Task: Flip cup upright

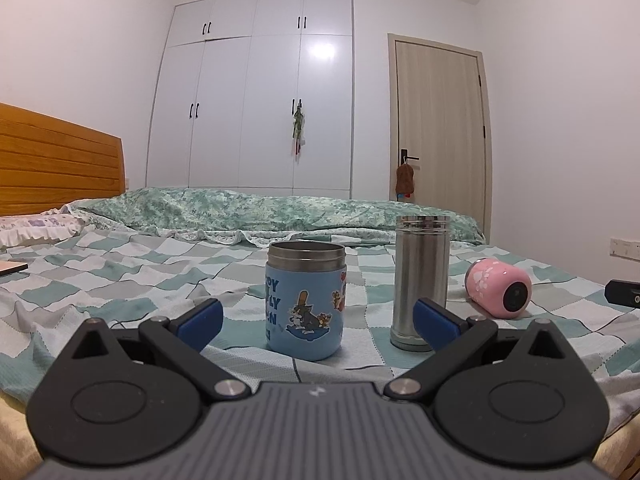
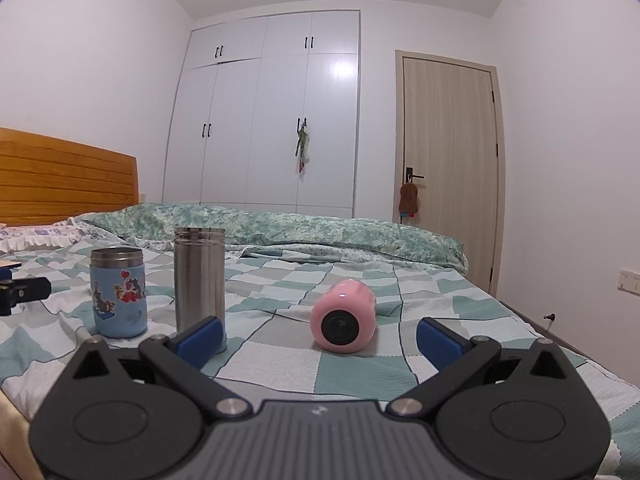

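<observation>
A pink cup (image 2: 344, 316) lies on its side on the checked bedspread, its dark round end facing me. My right gripper (image 2: 319, 336) is open and empty, a short way in front of the cup, with the cup between the lines of its blue fingertips (image 2: 438, 338). The pink cup also shows in the left wrist view (image 1: 500, 288) at the right. My left gripper (image 1: 318, 320) is open and empty, facing a blue cartoon cup (image 1: 306, 306) that stands upright.
A tall steel flask (image 1: 420, 282) stands upright right of the blue cup; it also shows in the right wrist view (image 2: 200, 280) beside the blue cup (image 2: 118, 292). A folded green quilt (image 2: 280, 226) lies behind. A wooden headboard (image 2: 60, 176) is at the left.
</observation>
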`<state>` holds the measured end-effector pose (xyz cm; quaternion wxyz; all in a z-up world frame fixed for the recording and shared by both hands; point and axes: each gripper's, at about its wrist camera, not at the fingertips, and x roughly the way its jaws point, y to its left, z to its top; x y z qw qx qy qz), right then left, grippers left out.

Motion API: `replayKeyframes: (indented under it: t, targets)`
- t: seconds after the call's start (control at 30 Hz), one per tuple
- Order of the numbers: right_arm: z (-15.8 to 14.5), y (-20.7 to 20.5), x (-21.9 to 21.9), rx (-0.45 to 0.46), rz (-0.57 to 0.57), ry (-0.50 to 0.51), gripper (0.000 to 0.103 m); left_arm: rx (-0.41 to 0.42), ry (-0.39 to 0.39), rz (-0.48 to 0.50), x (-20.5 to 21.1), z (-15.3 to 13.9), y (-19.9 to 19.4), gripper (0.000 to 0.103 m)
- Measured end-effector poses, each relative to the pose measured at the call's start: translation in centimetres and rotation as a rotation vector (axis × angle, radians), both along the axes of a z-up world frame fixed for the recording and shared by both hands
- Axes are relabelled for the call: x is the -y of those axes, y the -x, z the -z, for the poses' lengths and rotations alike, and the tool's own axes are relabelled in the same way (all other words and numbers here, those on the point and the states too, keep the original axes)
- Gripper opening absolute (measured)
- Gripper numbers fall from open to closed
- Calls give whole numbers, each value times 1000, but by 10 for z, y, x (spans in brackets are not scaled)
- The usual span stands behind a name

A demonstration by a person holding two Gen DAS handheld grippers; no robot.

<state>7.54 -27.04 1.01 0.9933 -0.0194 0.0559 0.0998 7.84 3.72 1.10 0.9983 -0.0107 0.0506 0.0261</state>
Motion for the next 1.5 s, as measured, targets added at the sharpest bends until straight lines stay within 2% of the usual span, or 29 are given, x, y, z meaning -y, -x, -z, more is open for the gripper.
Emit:
replayKeyframes:
  t: [1.5]
  targets:
    - [0, 1, -1, 0, -1, 12, 103, 17, 8, 20, -2, 0, 4, 103]
